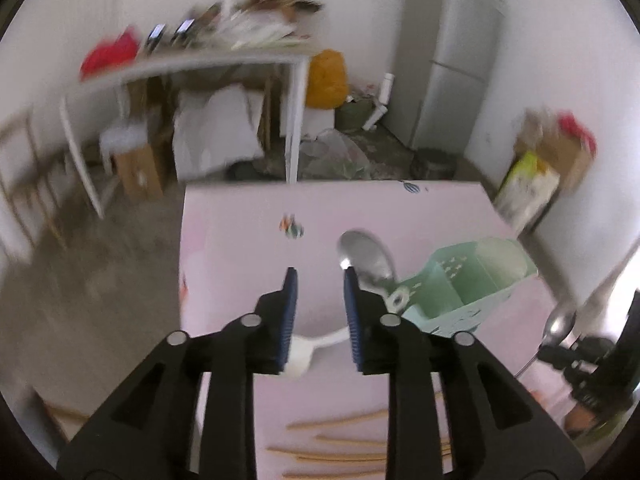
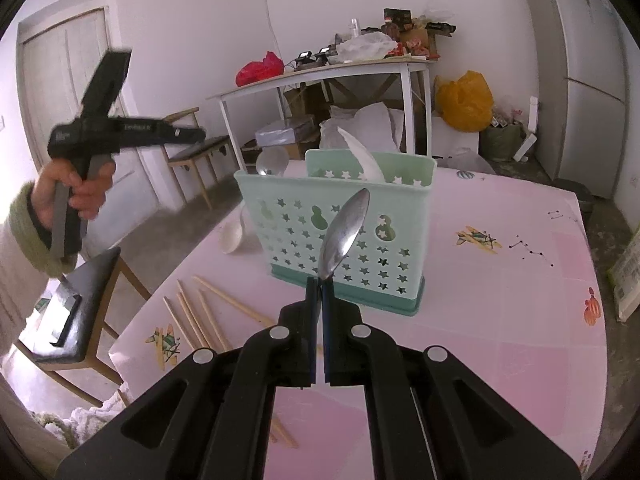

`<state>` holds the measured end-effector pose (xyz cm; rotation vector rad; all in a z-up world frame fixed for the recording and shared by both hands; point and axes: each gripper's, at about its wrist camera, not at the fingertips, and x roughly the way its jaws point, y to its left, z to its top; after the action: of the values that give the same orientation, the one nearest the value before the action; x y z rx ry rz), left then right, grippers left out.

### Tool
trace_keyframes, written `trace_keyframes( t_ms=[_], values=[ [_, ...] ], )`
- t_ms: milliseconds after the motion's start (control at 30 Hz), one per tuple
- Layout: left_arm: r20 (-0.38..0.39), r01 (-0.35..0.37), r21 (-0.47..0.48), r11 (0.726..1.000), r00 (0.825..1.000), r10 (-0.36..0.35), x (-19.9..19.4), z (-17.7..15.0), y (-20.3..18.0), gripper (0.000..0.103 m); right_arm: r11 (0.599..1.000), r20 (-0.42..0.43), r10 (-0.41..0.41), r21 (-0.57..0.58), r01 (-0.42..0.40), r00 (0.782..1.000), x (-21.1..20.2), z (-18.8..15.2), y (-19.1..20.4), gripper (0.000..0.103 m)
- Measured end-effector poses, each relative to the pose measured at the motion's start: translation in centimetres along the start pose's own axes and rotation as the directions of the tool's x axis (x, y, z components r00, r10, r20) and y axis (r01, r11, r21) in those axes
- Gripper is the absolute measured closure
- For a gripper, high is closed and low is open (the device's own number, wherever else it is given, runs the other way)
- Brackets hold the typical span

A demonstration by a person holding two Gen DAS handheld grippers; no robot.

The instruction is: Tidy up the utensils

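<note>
A mint-green utensil holder with star cut-outs stands on the pink table; it also shows in the left wrist view. It holds a metal spoon and a white spoon. My right gripper is shut on a metal spoon, bowl up, in front of the holder. My left gripper is open and empty above the table; it shows at the left in the right wrist view. A white spoon lies under it. Several wooden chopsticks lie on the table.
A black stool stands at the table's left corner. Behind are a cluttered white desk, a yellow bag, a grey fridge and a wooden bench.
</note>
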<state>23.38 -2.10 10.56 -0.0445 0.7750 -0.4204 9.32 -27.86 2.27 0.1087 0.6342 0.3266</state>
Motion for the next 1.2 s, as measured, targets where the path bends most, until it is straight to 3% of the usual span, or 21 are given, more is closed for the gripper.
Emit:
trace_keyframes(
  t_ms=[67, 133, 167, 233, 367, 400, 433, 567, 667, 767, 833, 933, 1133, 1200],
  values=[
    [-0.044, 0.03, -0.135, 0.99, 0.998, -0.036, 1.3, -1.3, 2.8, 0.073, 1.0, -0.007, 0.006, 0.01, -0.006, 1.0, 0.3, -0.1, 0.0, 0.101],
    [-0.109, 0.074, -0.325, 0.943, 0.987, -0.115, 3.5, -3.5, 6.2, 0.071, 1.0, -0.014, 0.008, 0.015, -0.008, 1.0, 0.7, -0.2, 0.0, 0.101],
    [-0.123, 0.084, -0.373, 0.924, 0.983, -0.139, 4.2, -4.2, 7.0, 0.07, 1.0, -0.018, 0.01, 0.018, -0.01, 1.0, 0.9, -0.2, 0.0, 0.101],
    [-0.143, 0.105, -0.518, 0.849, 0.968, -0.207, 6.1, -6.7, 9.3, 0.067, 1.0, -0.021, 0.012, 0.022, -0.012, 1.0, 1.1, -0.3, 0.0, 0.101],
    [-0.143, 0.127, -0.671, 0.73, 0.944, -0.296, 8.7, -9.7, 11.5, 0.065, 1.0, -0.032, 0.014, 0.028, -0.013, 0.999, 1.6, -0.2, 0.0, 0.101],
    [-0.133, 0.143, -0.727, 0.672, 0.931, -0.341, 9.4, -10.7, 12.0, 0.065, 1.0, -0.034, 0.013, 0.028, -0.012, 0.999, 1.7, -0.2, 0.0, 0.101],
    [-0.13, 0.141, -0.761, 0.633, 0.923, -0.362, 9.9, -11.4, 12.3, 0.065, 1.0, -0.036, 0.013, 0.029, -0.011, 0.999, 1.8, -0.1, 0.0, 0.101],
    [-0.091, 0.144, -0.839, 0.524, 0.913, -0.398, 11.2, -13.1, 12.8, 0.065, 0.999, -0.039, 0.017, 0.034, -0.016, 0.999, 2.3, -0.2, 0.0, 0.101],
    [-0.078, 0.132, -0.862, 0.49, 0.92, -0.384, 11.6, -13.0, 12.8, 0.065, 0.999, -0.043, 0.022, 0.036, -0.021, 0.999, 2.7, -0.2, 0.0, 0.101],
    [-0.085, 0.11, -0.878, 0.466, 0.922, -0.377, 12.3, -12.3, 12.9, 0.073, 0.999, -0.044, 0.026, 0.038, -0.024, 0.999, 2.9, -0.2, 0.0, 0.101],
    [-0.107, 0.066, -0.892, 0.447, 0.93, -0.351, 12.9, -12.1, 12.9, 0.088, 0.999, -0.043, 0.028, 0.044, -0.026, 0.999, 2.9, -0.3, 0.0, 0.101],
    [-0.133, 0.02, -0.904, 0.427, 0.937, -0.324, 13.4, -11.9, 12.9, 0.099, 0.999, -0.038, 0.029, 0.047, -0.027, 0.999, 2.9, -0.3, 0.0, 0.101],
    [-0.142, -0.005, -0.869, 0.494, 0.96, -0.241, 13.1, -10.8, 11.8, 0.101, 0.998, -0.035, 0.031, 0.053, -0.029, 0.999, 2.7, -0.5, -0.2, 0.101],
    [-0.127, -0.005, -0.845, 0.535, 0.973, -0.192, 12.2, -10.4, 11.7, 0.101, 0.998, -0.033, 0.03, 0.057, -0.028, 0.999, 2.4, -0.6, -0.3, 0.101]
  ],
)
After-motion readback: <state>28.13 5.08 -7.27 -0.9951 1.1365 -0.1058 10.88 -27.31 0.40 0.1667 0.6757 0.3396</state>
